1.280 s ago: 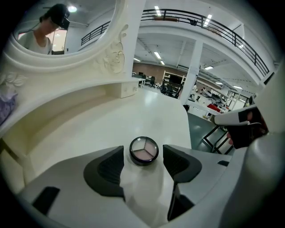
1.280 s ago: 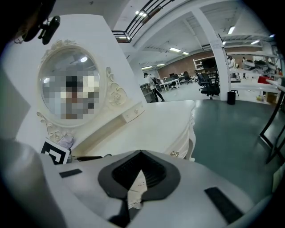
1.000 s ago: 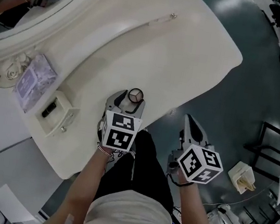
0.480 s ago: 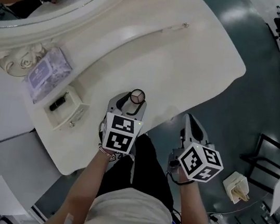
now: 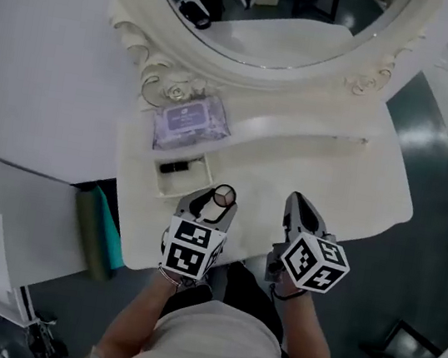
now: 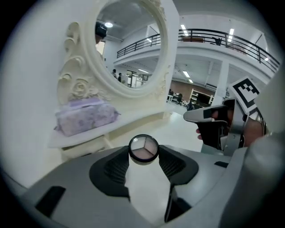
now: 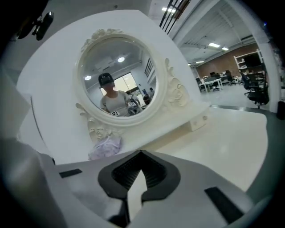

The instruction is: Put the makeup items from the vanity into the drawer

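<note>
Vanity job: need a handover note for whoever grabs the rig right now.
Left gripper: its jaws have just closed in and are shut on the round compact, held above the front edge of the vanity top.
Right gripper: shut, empty, beside the left one.
Drawer: open, just ahead of the left gripper; a small black item already lies inside.
Purple pack: on the ledge behind the drawer, under the mirror.
Done: drawer open, compact picked up.
Left: set the compact in the drawer. Whether the purple pack counts as makeup is unclear.
</note>
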`<state>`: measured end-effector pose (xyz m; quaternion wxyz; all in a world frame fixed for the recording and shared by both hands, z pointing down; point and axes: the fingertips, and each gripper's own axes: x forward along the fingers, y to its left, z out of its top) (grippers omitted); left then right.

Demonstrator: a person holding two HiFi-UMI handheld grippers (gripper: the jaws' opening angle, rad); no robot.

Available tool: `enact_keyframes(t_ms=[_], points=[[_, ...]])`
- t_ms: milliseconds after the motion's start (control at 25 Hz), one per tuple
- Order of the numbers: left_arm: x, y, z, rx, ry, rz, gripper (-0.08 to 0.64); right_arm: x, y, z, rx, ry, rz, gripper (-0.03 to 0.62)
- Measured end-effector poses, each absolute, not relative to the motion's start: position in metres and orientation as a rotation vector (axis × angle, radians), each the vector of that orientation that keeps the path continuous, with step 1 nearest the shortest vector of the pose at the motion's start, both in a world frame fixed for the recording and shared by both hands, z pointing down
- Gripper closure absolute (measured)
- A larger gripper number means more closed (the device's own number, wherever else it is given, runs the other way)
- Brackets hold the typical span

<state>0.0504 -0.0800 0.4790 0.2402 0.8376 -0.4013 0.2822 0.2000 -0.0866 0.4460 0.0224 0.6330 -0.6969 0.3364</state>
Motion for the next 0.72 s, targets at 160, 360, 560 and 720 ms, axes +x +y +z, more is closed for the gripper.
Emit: enact_keyframes(t_ms=[160,360,560,720], points=[[-0.029,-0.094,0.470,2.128,-1.380,0.713,0.341,0.130,-0.130,0.428,1.697,-2.376,0.970,0.575],[-0.071,-0.092,0.475,2.025,-1.465,0.688,0.341,0.090,-0.136,0.425,1.576,-2.424,0.943,0.575],[-0.081,-0.092,0.484,1.972,-1.489,0.676,0.341,0.081,-0.140,0.432,1.519,-2.419,0.940,0.575],[-0.082,-0.098,0.488,1.946,-1.490,0.678,0.341,0.085,-0.145,0.433,1.520,-2.409,0.935,0.575]])
